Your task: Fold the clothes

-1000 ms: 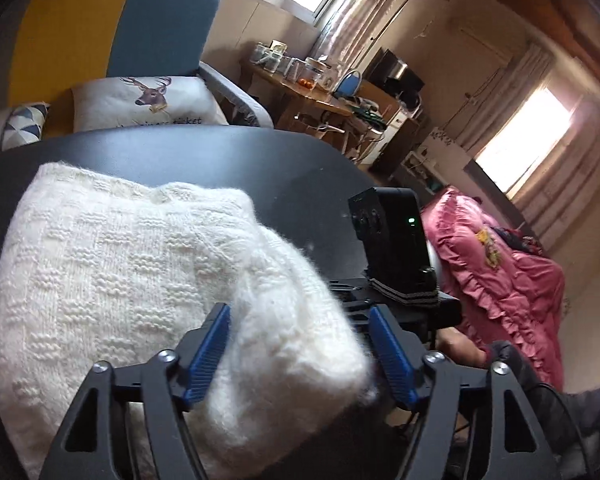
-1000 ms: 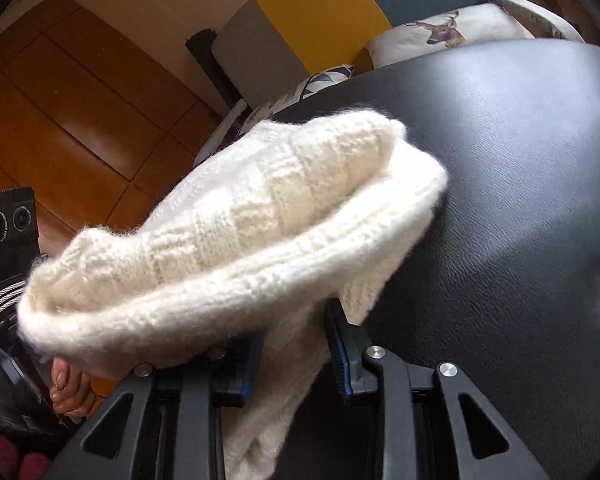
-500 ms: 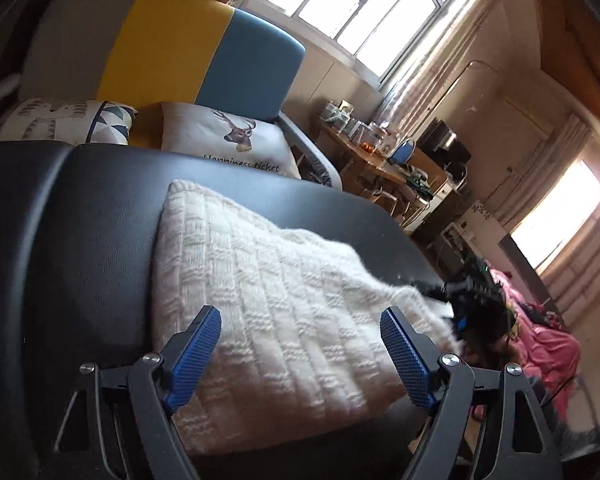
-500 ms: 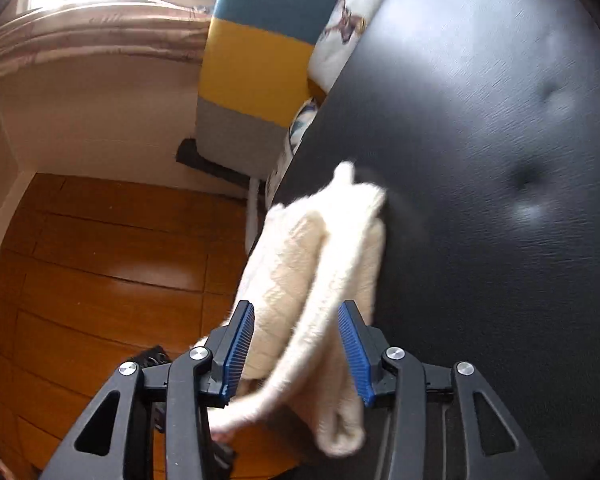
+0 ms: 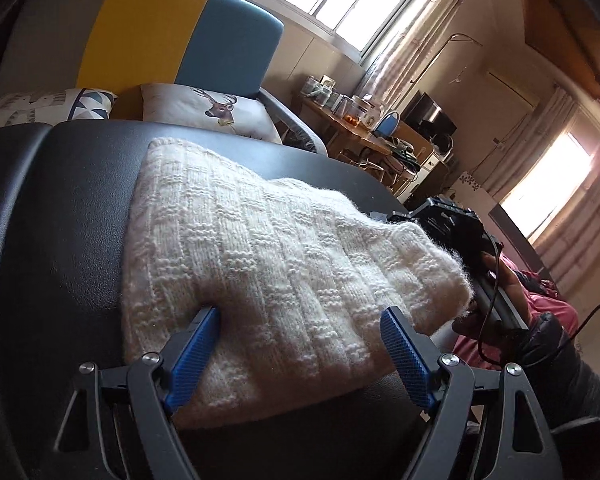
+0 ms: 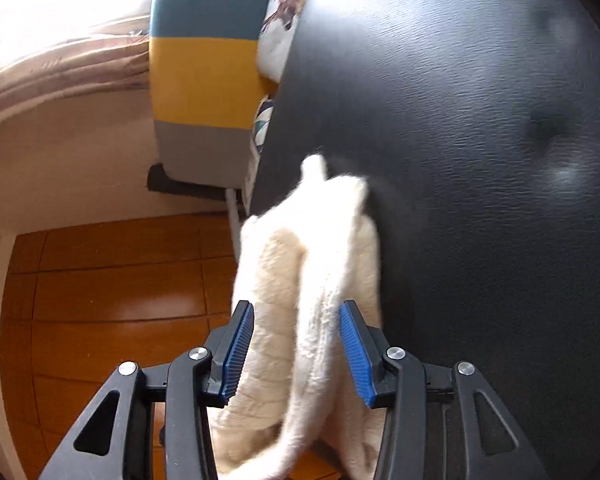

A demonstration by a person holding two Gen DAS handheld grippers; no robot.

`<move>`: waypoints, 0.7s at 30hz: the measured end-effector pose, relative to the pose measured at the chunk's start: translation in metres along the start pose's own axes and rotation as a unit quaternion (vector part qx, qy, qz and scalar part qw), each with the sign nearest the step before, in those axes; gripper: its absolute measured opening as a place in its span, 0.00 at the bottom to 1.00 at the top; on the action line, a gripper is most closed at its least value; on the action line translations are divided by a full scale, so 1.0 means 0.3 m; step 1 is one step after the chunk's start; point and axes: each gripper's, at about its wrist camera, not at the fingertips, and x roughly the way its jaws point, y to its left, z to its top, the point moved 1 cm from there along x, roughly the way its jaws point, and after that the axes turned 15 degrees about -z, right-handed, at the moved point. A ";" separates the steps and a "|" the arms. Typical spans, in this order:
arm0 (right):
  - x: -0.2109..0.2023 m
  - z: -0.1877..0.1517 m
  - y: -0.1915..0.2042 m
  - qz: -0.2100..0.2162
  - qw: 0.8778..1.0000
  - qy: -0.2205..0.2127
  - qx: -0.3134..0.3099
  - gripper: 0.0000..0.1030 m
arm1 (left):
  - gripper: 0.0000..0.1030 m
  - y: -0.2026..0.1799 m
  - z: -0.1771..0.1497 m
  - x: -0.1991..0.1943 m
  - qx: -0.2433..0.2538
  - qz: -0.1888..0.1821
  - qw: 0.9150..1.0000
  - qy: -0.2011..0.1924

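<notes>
A white knitted sweater [image 5: 284,256] lies folded into a thick pad on the black leather tabletop [image 5: 60,216]. My left gripper [image 5: 300,320] stands open over its near edge, and the blue fingertips [image 5: 204,328] rest on the knit well apart. Its far right end reaches my right gripper [image 5: 448,220], held by a hand [image 5: 512,292]. In the right wrist view, which is rolled sideways, that fluffy end of the sweater [image 6: 308,264] sits loosely between the blue pads [image 6: 240,344] of my right gripper [image 6: 296,320]. Those jaws stand partly apart, and some fabric droops below them.
A yellow-and-blue chair [image 5: 180,36] with a deer cushion [image 5: 212,108] stands behind the table. A cluttered wooden desk [image 5: 352,128] and a pink bedspread [image 5: 548,304] are to the right. Wooden floor [image 6: 112,280] lies beyond the table edge [image 6: 268,152].
The right gripper brought the raised sweater end down, rolled sideways and widened its jaws. The left gripper moved left along the sweater and sank onto its near edge, which now lies flatter.
</notes>
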 end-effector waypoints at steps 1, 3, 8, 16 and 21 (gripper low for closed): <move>0.010 0.002 0.021 0.005 1.000 0.003 -0.005 0.45 | 0.80 -0.006 -0.001 0.005 0.008 0.002 1.000 0.005; 0.015 -0.001 0.065 -0.012 1.000 0.009 -0.027 0.45 | 0.80 -0.018 -0.005 0.016 0.022 0.003 1.000 0.015; 0.035 -0.027 0.191 -0.142 0.977 -0.010 -0.161 0.35 | 0.81 -0.018 -0.024 0.039 0.029 0.007 0.999 0.032; -0.014 -0.109 0.438 -0.116 0.941 -0.051 -0.315 0.18 | 0.82 -0.023 -0.059 0.027 0.028 0.012 0.999 0.019; 0.017 -0.097 0.508 -0.169 0.909 -0.063 -0.376 0.18 | 0.82 -0.022 -0.068 -0.019 0.014 0.006 1.000 -0.005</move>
